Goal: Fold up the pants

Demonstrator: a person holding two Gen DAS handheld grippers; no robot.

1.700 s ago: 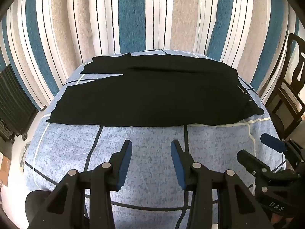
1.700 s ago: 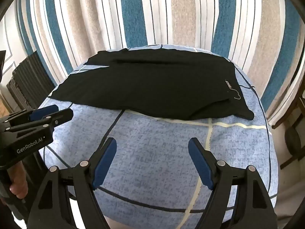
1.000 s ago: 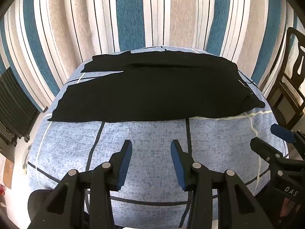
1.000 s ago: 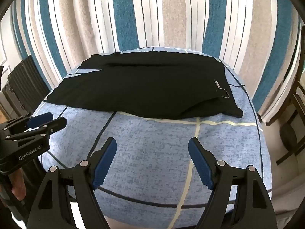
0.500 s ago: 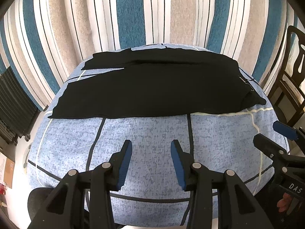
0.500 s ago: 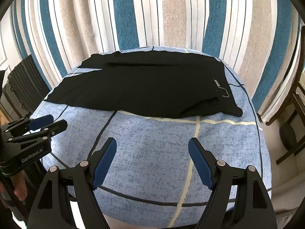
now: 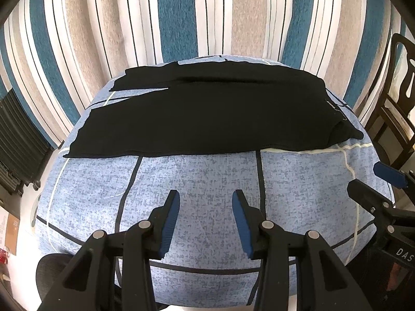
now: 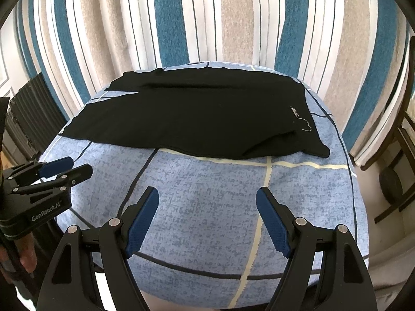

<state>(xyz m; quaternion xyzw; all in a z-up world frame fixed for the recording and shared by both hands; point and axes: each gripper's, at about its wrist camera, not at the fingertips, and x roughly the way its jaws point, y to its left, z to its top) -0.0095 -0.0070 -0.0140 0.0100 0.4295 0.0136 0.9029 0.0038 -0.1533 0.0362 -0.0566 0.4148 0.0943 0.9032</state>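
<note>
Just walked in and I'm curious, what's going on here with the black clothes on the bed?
A person holds a two-finger gripper in each hand over a bed with a blue checked cover. Black pants lie spread flat across the far side, waistband to the right, legs to the left. The left gripper and right gripper are both open and empty, hovering short of the pants. No fold has been started yet.

Home, likely a bedroom or living room. Cues: striped curtain (image 7: 207,13) full width behind, soft surface under a blue patterned cover (image 7: 207,181), dark wooden chair (image 7: 396,98) at right, dark radiator-like unit (image 8: 28,114) at left.
</note>
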